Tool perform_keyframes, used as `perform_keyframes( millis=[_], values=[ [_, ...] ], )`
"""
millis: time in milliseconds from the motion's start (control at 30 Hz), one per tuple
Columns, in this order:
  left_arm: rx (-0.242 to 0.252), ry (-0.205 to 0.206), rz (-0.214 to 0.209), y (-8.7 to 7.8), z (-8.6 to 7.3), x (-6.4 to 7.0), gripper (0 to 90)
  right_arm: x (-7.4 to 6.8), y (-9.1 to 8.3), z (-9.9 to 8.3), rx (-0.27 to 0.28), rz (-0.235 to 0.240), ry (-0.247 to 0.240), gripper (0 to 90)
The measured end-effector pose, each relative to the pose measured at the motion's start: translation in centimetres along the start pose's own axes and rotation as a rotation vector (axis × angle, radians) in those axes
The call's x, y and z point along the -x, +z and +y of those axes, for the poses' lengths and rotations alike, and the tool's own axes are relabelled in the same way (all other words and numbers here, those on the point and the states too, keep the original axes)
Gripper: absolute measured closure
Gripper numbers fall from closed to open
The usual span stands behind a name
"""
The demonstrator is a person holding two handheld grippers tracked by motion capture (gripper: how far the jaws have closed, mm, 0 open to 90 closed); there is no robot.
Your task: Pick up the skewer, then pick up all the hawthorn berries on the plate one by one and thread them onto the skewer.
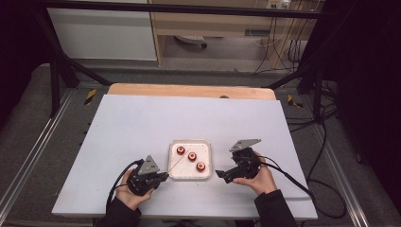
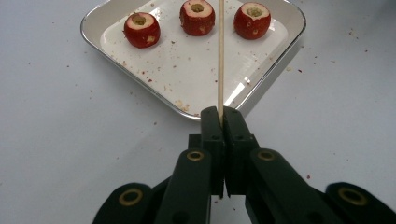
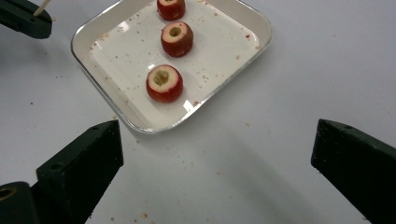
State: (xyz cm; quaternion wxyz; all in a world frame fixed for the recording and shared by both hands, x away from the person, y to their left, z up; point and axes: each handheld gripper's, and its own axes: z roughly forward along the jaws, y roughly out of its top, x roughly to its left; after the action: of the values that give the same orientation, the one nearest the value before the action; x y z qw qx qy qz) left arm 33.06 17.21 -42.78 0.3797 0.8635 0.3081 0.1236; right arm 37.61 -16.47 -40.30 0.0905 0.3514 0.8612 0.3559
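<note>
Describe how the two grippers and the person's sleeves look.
Both grippers are black. The left gripper and right gripper each carry a grey three-cornered plate on top and trail a black cable. Their jaws are blocky black bars, with brass-coloured rings at the joints of the left one. The sleeves are dark.

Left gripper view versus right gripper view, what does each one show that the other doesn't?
Left gripper view: the left hand-held gripper, jaws shut on a thin wooden skewer that runs out over the tray.

Right gripper view: the right hand-held gripper, jaws wide apart with nothing between them, above the white table.

Both: the square white metal-rimmed tray with three cored red fruits, and scattered crumbs.
</note>
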Motion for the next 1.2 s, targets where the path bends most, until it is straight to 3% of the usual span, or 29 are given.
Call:
perform_keyframes(
  millis=[300,500,567,900,1000,1200],
  values=[
    [0.028,-0.014,-0.001,-0.4,-0.7,-0.3,88.3,-1.2,1.4,2.4,-0.04,0.024,0.009,5.7],
    [0.023,-0.023,0.009,-0.5,-1.1,-0.6,88.3,-1.7,2.6,4.1,-0.105,0.018,0.007,7.6],
    [0.023,-0.022,0.011,-0.5,-1.2,-0.5,88.3,-2.0,3.1,4.5,-0.114,0.031,0.004,10.4],
    [0.023,-0.02,0.002,-0.5,-1.0,-0.6,88.3,-2.7,5.3,6.5,-0.281,0.06,-0.055,30.1],
    [0.022,-0.022,0.003,-0.5,-1.1,-0.6,88.3,-2.9,6.1,6.8,-0.304,0.094,-0.041,35.4],
    [0.025,-0.016,-0.007,-0.3,-1.0,-0.5,88.3,-2.7,7.1,6.9,-0.341,0.1,-0.029,44.6]
  ],
)
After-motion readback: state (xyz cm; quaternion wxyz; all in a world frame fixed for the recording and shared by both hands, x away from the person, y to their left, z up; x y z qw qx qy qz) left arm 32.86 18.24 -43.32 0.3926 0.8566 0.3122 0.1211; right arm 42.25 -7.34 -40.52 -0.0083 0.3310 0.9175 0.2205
